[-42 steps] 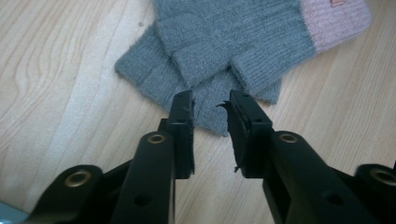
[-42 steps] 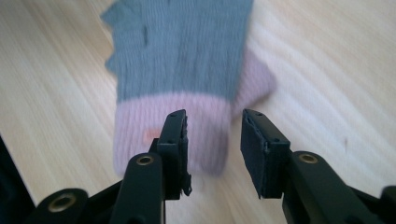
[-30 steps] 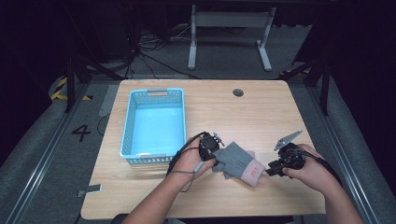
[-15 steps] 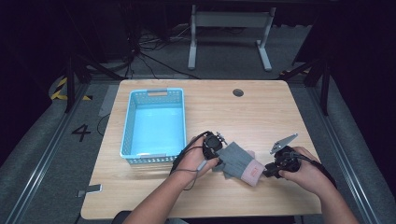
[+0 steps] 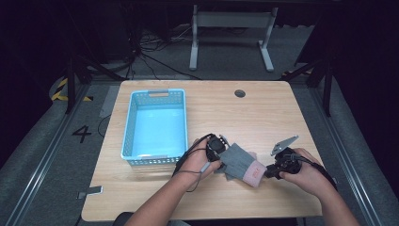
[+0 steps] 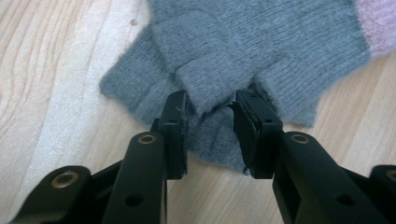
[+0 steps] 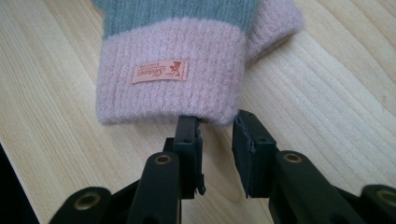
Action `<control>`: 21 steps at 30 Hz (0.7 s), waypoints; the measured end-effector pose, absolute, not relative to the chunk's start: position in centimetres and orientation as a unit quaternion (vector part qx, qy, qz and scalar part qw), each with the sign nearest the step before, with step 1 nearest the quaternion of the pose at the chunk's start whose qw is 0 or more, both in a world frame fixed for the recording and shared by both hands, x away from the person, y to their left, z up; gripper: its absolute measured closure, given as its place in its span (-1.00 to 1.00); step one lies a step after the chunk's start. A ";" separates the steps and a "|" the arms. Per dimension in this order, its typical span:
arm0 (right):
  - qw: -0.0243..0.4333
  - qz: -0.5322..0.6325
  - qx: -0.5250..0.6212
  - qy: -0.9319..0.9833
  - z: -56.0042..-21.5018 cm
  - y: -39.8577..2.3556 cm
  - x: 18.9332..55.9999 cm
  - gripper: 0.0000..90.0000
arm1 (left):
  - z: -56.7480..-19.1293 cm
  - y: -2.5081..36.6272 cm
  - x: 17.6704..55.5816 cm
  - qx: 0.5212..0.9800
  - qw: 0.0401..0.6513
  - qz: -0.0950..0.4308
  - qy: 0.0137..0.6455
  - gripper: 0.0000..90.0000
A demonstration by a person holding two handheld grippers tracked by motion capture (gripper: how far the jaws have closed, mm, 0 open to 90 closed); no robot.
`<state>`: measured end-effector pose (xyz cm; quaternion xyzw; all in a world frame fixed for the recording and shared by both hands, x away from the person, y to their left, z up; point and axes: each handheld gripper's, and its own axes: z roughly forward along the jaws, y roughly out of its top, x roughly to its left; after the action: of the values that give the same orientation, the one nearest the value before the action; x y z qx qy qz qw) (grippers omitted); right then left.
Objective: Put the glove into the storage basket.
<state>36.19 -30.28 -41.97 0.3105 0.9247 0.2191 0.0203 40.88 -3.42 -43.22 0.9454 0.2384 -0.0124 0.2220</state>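
A grey knitted glove [image 5: 237,158] with a pink cuff [image 5: 254,173] lies flat on the wooden table [image 5: 244,117], a second grey glove under it. My left gripper [image 5: 221,155] sits at the finger end. In the left gripper view its jaws have just been opening and stand open [image 6: 212,116] around a fold of grey knit [image 6: 261,42]. My right gripper [image 5: 269,172] is at the cuff end. Its jaws have just been closing and are still apart [image 7: 217,128], with the hem of the labelled pink cuff [image 7: 168,88] at their tips.
A light blue plastic basket [image 5: 155,94] stands on the left half of the table, just left of my left hand. A round cable hole [image 5: 240,93] sits near the far edge. The gloves lie near the front edge.
The right gripper has edged a little left toward the pink cuff. The left hand and the gloves have stayed where they were.
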 end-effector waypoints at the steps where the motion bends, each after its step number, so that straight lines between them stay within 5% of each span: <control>1: 0.021 0.218 0.309 0.925 -42.0 -30.2 36.2 0.62 | -43.2 -3.5 40.8 0.945 0.222 -0.011 0.239 0.45; 11: 0.031 0.212 0.308 0.927 -42.0 -29.7 36.2 0.71 | -43.1 -3.8 40.6 0.951 0.209 0.018 0.226 0.88; 21: 0.035 0.217 0.318 0.922 -41.6 -29.9 36.3 0.84 | -42.5 -3.7 40.0 0.952 0.209 0.024 0.220 0.97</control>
<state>36.28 -29.93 -41.56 0.3177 0.9223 0.2173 0.0346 40.03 -3.66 -42.50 0.9524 0.2204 0.0240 0.2092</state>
